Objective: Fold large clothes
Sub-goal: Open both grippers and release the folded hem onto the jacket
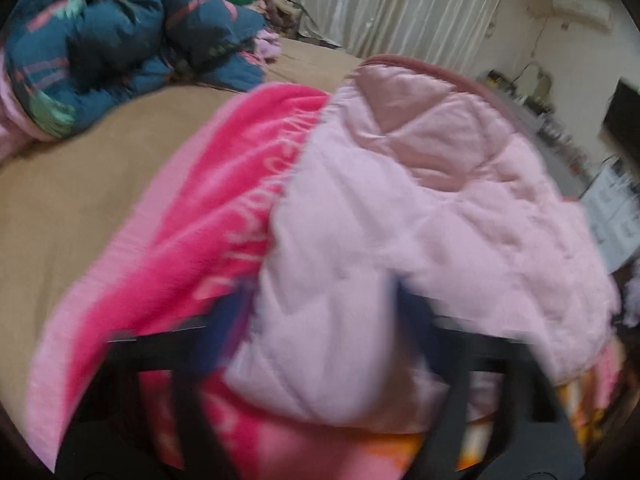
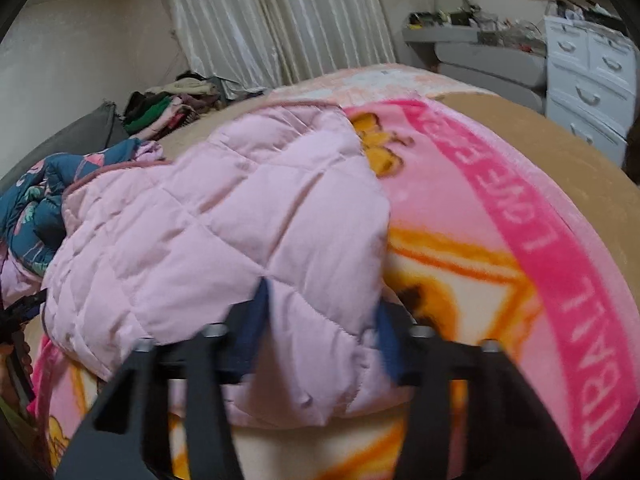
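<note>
A pale pink quilted jacket [image 1: 420,208] lies bunched on a pink printed blanket [image 1: 224,184] on the bed. My left gripper [image 1: 320,312] stands wide around a fold of the jacket's near edge; the view is blurred. In the right wrist view the same jacket [image 2: 224,220] lies on the blanket [image 2: 500,220]. My right gripper [image 2: 324,312] has its blue fingertips [image 2: 260,308] spread on either side of the jacket's near corner, with cloth between them. Neither pair of jaws is pressed together.
A dark blue floral quilted garment [image 1: 112,48] is heaped at the far left of the tan bed [image 1: 80,200]. A clothes pile [image 2: 172,108] lies by the curtain [image 2: 280,20]. A white drawer unit [image 2: 588,72] and a cluttered shelf stand at right.
</note>
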Tool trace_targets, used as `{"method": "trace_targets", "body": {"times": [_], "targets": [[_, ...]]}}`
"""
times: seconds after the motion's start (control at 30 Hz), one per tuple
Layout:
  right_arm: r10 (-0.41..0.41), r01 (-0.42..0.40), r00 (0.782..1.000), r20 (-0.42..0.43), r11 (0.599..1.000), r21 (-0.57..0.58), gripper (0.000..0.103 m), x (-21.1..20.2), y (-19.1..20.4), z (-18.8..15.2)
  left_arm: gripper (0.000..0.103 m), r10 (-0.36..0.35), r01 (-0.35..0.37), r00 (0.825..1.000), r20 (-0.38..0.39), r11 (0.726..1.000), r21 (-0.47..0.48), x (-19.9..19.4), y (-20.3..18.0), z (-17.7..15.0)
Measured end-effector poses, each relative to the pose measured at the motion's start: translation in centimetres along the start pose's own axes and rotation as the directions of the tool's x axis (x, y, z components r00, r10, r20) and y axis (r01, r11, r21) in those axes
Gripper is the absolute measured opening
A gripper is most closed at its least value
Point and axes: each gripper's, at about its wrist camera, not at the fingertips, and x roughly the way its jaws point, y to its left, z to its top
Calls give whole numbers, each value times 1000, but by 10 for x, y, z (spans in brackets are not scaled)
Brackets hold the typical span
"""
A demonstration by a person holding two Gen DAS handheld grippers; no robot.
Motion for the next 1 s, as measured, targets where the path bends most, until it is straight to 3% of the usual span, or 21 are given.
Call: {"method": "trace_targets", "body": {"times": [0.1, 0.23, 0.33, 0.5, 0.63, 0.7, 0.83, 1.0], "targets": [[-39, 42, 998, 43, 996, -79, 20, 2, 17, 15, 21, 37, -39, 999, 28, 998, 43, 3, -11, 8], [-54, 55, 998, 36, 997, -52, 19, 24, 17, 38, 18, 50, -50, 998, 39, 999, 11, 13, -9, 26], [-76, 76, 997, -16, 997, -12, 18, 54, 13, 52, 18, 84, -84, 996, 26, 996, 11, 31, -11, 36], [-151, 149, 986, -66, 988, -31, 15, 85, 9, 53, 18, 139, -139, 990, -7, 990, 21, 51, -11, 41], [-145, 143, 985, -93, 989, -28, 18, 87, 9, 52, 19, 151, -151, 988, -21, 989, 11, 56, -10, 41], [-149, 147, 985, -91, 989, -34, 27, 80, 8, 53, 24, 151, -151, 988, -14, 989, 6, 48, -9, 40], [-70, 72, 997, -35, 994, 77, 75, 44, -6, 51, 52, 126, -126, 992, 10, 992, -14, 24, -7, 42], [8, -14, 999, 53, 992, 122, 94, -9, -2, 47, 81, 113, -114, 992, 57, 994, 2, -16, -18, 42]]}}
